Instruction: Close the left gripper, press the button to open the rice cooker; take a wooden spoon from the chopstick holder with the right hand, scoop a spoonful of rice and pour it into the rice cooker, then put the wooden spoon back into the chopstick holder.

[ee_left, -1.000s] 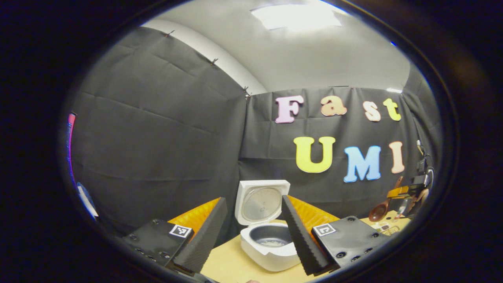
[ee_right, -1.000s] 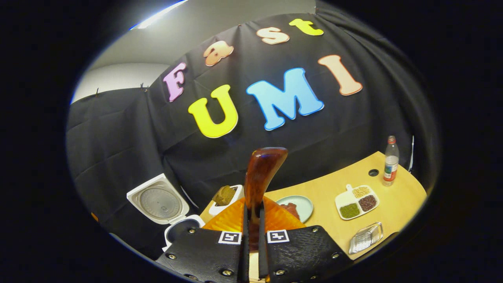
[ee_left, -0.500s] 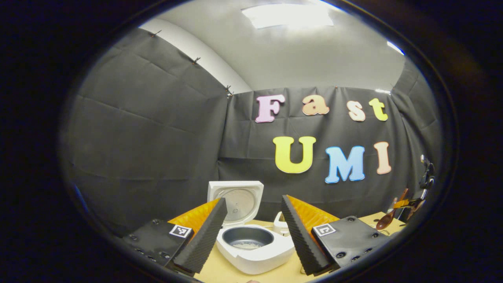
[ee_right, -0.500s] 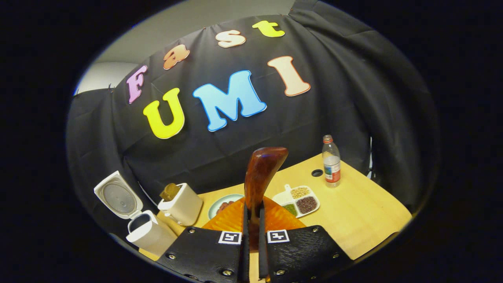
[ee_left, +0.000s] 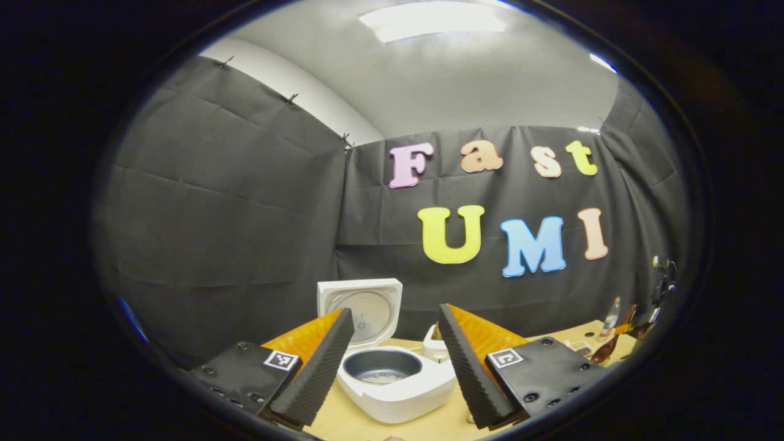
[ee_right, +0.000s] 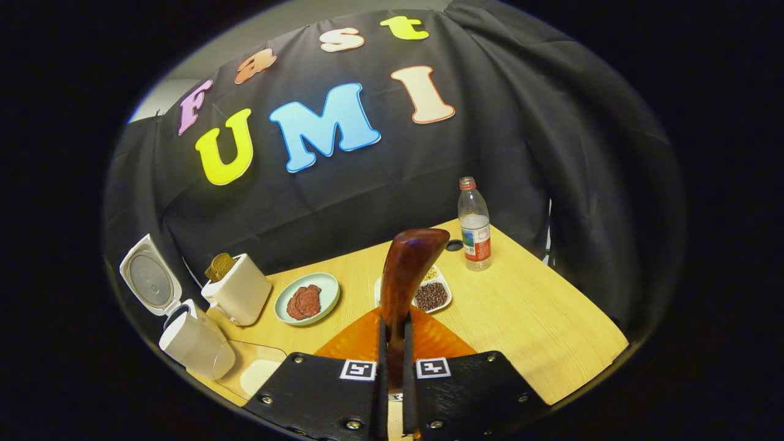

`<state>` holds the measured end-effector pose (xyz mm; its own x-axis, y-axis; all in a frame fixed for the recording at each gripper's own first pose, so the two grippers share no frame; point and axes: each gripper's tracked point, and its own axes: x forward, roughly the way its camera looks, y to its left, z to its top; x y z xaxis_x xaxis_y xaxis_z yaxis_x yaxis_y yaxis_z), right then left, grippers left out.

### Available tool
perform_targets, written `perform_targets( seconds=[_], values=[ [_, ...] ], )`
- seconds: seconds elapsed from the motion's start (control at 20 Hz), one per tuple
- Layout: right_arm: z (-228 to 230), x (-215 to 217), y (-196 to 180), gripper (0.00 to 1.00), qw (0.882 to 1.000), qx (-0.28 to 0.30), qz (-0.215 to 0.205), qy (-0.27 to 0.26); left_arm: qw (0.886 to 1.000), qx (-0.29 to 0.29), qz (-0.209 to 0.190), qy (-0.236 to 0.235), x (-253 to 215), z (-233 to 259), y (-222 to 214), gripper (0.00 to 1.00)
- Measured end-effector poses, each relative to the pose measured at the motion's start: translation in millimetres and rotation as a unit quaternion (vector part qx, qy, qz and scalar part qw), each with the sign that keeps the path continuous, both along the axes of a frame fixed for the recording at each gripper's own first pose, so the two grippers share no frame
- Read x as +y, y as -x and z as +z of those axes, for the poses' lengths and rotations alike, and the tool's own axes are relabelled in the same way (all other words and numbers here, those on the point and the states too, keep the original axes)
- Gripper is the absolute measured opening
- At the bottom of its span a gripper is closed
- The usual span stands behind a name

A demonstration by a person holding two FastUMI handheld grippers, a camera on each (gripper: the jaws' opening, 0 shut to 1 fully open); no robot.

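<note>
My right gripper (ee_right: 392,367) has its fingers clamped tight on the handle of the wooden spoon (ee_right: 404,275), and the spoon sticks straight out in front of me. I cannot see the bowl end of it, so I cannot tell if it is full or empty. My left gripper (ee_left: 392,361) has its fingers wide apart and holds nothing.

The rice cooker (ee_left: 392,380) sits near the left end of the bench (ee_right: 527,312) with its lid (ee_left: 361,309) standing up, so I think the button step is done. There are some pale grains at the bottom of its dark pot.

Next to the cooker, toward the back edge, is the white chopstick holder (ee_right: 239,294). By the front edge lies a clear tray (ee_right: 254,370) with a pale heap in it.

I think the spoon is light and stiff. It looks shiny, so it may slip or turn. I would hold it on the handle's thick part and keep it level.
</note>
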<state>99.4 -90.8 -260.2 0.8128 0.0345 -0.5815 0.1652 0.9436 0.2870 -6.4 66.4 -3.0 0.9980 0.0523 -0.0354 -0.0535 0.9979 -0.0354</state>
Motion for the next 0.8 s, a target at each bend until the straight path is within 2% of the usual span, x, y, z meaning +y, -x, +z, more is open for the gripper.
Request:
perform_targets(
  seconds=[0.35, 0.45, 0.5, 0.55, 0.6, 0.7, 0.8],
  values=[
    [-27, 4, 11, 0.11, 1.000, 0.026, 0.004, -0.011, 1.000, 0.001, -0.002, -0.005, -9, 3, -2, 0.95],
    [-17, 2, 14, 0.17, 1.000, 0.011, 0.001, -0.013, 1.000, 0.000, -0.006, -0.005, -13, 3, -4, 0.95],
    [-13, -4, 13, 0.23, 1.000, 0.002, -0.004, -0.003, 1.000, 0.000, -0.008, -0.004, -15, 2, -5, 0.96],
    [-8, -10, 14, 0.39, 1.000, -0.006, -0.007, 0.010, 1.000, 0.000, -0.011, -0.003, -16, 3, -8, 0.95],
    [-3, -16, 17, 0.44, 1.000, -0.011, -0.008, 0.025, 1.000, -0.001, -0.013, -0.003, -18, 2, -10, 0.95],
    [10, -30, 21, 1.00, 0.997, -0.026, -0.017, 0.067, 1.000, -0.001, -0.015, -0.004, -17, 1, -19, 0.95],
    [35, -40, 28, 1.00, 0.992, -0.055, -0.023, 0.109, 1.000, 0.006, -0.015, -0.005, -16, -4, -30, 0.96]
  ],
)
